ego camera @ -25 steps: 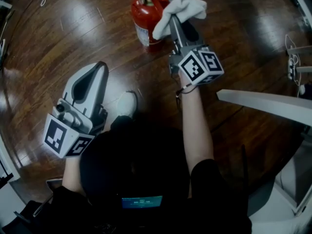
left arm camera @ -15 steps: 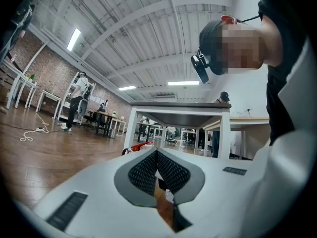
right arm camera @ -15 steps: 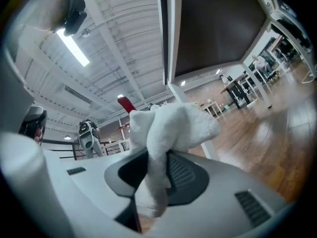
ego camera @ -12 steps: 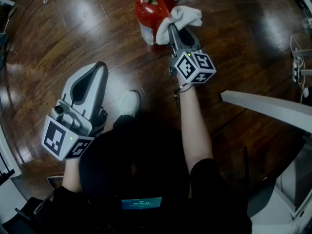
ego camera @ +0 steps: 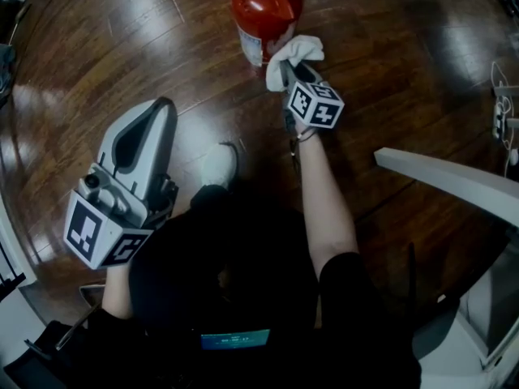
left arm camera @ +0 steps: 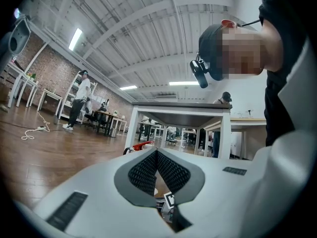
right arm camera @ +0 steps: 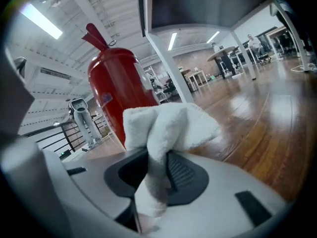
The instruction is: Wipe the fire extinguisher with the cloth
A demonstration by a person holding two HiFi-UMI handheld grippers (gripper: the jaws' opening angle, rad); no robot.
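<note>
Our loft workshop.
We see a glossy wood floor point(ego camera: 122, 47), white tables point(left arm camera: 226, 133), a brick wall point(left arm camera: 47, 76), strip lights point(left arm camera: 76, 38) overhead.

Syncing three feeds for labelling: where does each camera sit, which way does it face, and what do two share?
Head view: on the head, facing steeply down; both arms, left gripper, right gripper.
Left gripper view: on that gripper, facing a white table; shut jaws, person's torso.
Right gripper view: on that gripper, facing the fire extinguisher; jaws grip the cloth.
Shared with head view: cloth, fire extinguisher.
</note>
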